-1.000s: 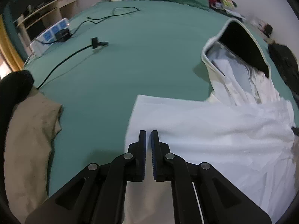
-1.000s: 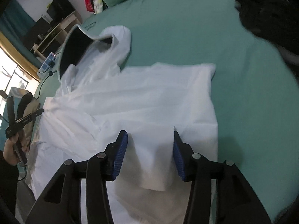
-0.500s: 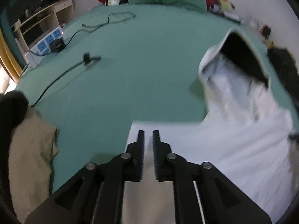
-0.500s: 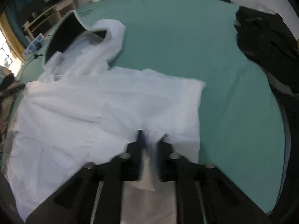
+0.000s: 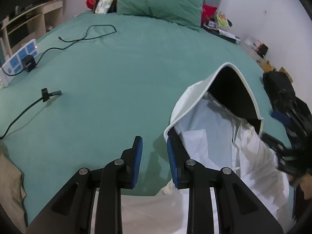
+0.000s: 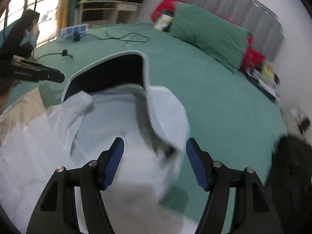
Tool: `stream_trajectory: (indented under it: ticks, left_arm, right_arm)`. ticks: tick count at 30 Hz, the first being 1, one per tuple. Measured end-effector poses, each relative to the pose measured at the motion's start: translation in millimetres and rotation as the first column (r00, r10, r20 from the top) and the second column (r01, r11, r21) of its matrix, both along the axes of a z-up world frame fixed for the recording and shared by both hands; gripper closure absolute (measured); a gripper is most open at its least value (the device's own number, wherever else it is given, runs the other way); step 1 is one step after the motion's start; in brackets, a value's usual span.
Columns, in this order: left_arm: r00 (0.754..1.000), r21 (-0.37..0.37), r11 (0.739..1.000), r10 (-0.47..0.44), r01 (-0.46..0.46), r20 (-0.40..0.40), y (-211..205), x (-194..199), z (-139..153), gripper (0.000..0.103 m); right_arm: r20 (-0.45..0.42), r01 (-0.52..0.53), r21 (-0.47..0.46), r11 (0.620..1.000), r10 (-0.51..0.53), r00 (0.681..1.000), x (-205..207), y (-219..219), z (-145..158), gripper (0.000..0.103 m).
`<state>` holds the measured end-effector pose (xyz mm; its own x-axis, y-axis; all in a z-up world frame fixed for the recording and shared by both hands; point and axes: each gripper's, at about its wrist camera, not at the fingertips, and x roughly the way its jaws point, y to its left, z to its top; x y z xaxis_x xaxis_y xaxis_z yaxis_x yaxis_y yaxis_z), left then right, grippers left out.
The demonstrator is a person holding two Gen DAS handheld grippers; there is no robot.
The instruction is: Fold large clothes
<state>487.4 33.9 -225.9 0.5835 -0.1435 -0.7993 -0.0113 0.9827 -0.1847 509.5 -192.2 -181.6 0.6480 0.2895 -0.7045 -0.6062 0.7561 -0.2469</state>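
garment (image 5: pixel 251 156) – thin white cloth, creased | bedsheet (image 5: pixel 120 74) – matt green fabric

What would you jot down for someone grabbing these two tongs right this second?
Left tongs: opening, nothing between them, over the green bed sheet at the hood's edge.
Right tongs: opening wide, nothing gripped, the white cloth below them.
White hooded jacket: spread on the bed, its dark-lined hood standing up towards the green pillow.
Done: body lies fairly flat; folds so far cannot be judged.
Left: probably flatten the hood, then finish folding. Black garment waits aside.
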Motion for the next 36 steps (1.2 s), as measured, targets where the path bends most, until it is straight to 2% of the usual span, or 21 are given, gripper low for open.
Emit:
stream_trajectory:
  ticks: [2, 3, 5, 8, 9, 12, 14, 16, 18, 19, 21, 22, 25, 28, 30, 31, 33, 35, 36]
  left_arm:
    - [1.000, -0.002, 1.000, -0.012, 0.012, -0.014, 5, 1, -3, 0.075]
    - [1.000, 0.004, 1.000, -0.014, 0.014, -0.016, 7, 1, -3, 0.075]
    - [1.000, 0.025, 1.000, -0.013, 0.013, -0.011, 13, 0, -2, 0.075]
    - [1.000, 0.063, 0.998, 0.006, -0.006, -0.002, 20, 2, 3, 0.075]
    - [1.000, 0.102, 0.995, 0.007, -0.008, 0.010, 17, 5, 7, 0.075]
    - [0.998, 0.140, 0.990, -0.031, 0.022, 0.063, 1, 13, 23, 0.075]
    - [0.995, 0.099, 0.994, -0.054, 0.046, 0.079, -11, 21, 31, 0.075]
    - [0.994, 0.015, 0.996, -0.088, 0.087, 0.071, -23, 33, 32, 0.074]
    - [0.992, -0.073, 0.989, -0.129, 0.129, 0.000, -35, 48, 19, 0.066]
    - [0.988, -0.094, 0.985, -0.147, 0.142, -0.045, -40, 54, 10, 0.066]
    - [0.979, -0.088, 0.981, -0.179, 0.170, -0.099, -52, 59, -7, 0.066]
    - [0.974, -0.064, 0.980, -0.195, 0.188, -0.115, -57, 58, -12, 0.066]
    - [0.964, -0.011, 0.975, -0.222, 0.223, -0.145, -63, 50, -25, 0.066]
    - [0.956, 0.040, 0.962, -0.265, 0.271, -0.125, -60, 42, -28, 0.065]
    - [0.947, 0.088, 0.947, -0.295, 0.307, -0.127, -59, 38, -30, 0.064]
    - [0.936, 0.131, 0.930, -0.327, 0.343, -0.130, -60, 35, -30, 0.063]
    - [0.932, 0.200, 0.913, -0.332, 0.356, -0.144, -59, 32, -27, 0.049]
    - [0.934, 0.216, 0.913, -0.317, 0.347, -0.162, -52, 32, -28, 0.045]
    - [0.936, 0.195, 0.920, -0.310, 0.340, -0.170, -46, 34, -29, 0.044]
  right_arm:
    - [0.015, -0.020, -0.014, 1.000, 0.020, 1.000, 12, 13, -10, 0.038]
    - [0.009, -0.033, -0.026, 0.999, 0.033, 0.999, 19, 19, -17, 0.043]
    - [-0.023, -0.062, -0.037, 0.997, 0.061, 0.998, 21, 18, -26, 0.093]
    - [-0.046, -0.133, -0.064, 0.989, 0.130, 0.990, 9, 9, -30, 0.093]
    - [-0.052, -0.169, -0.077, 0.983, 0.166, 0.985, 2, 5, -31, 0.093]
    - [-0.045, -0.220, -0.164, 0.962, 0.216, 0.975, -16, -5, -35, 0.094]
    - [-0.030, -0.237, -0.212, 0.948, 0.236, 0.971, -25, -14, -35, 0.094]
    - [-0.029, -0.260, -0.246, 0.934, 0.261, 0.965, -32, -20, -38, 0.093]
    - [-0.047, -0.273, -0.271, 0.923, 0.271, 0.961, -36, -25, -42, 0.089]
    - [-0.043, -0.274, -0.274, 0.922, 0.273, 0.961, -38, -29, -42, 0.088]
    - [-0.041, -0.265, -0.254, 0.930, 0.264, 0.964, -41, -37, -40, 0.084]
    - [-0.045, -0.258, -0.244, 0.935, 0.255, 0.966, -40, -40, -39, 0.078]
    - [-0.099, -0.226, -0.147, 0.963, 0.213, 0.972, -37, -57, -31, 0.057]
    - [-0.158, -0.164, 0.029, 0.986, 0.167, 0.973, -32, -91, -17, 0.038]
    - [-0.210, -0.087, 0.178, 0.980, 0.124, 0.970, -24, -117, -9, 0.037]
    - [-0.238, -0.037, 0.254, 0.967, 0.099, 0.966, -19, -130, -6, 0.036]
    - [-0.288, 0.073, 0.375, 0.924, 0.041, 0.957, -4, -151, -2, 0.033]
    - [-0.333, 0.150, 0.456, 0.877, 0.013, 0.943, 6, -162, -4, 0.032]
    - [-0.375, 0.184, 0.492, 0.851, 0.017, 0.927, 15, -164, -8, 0.031]
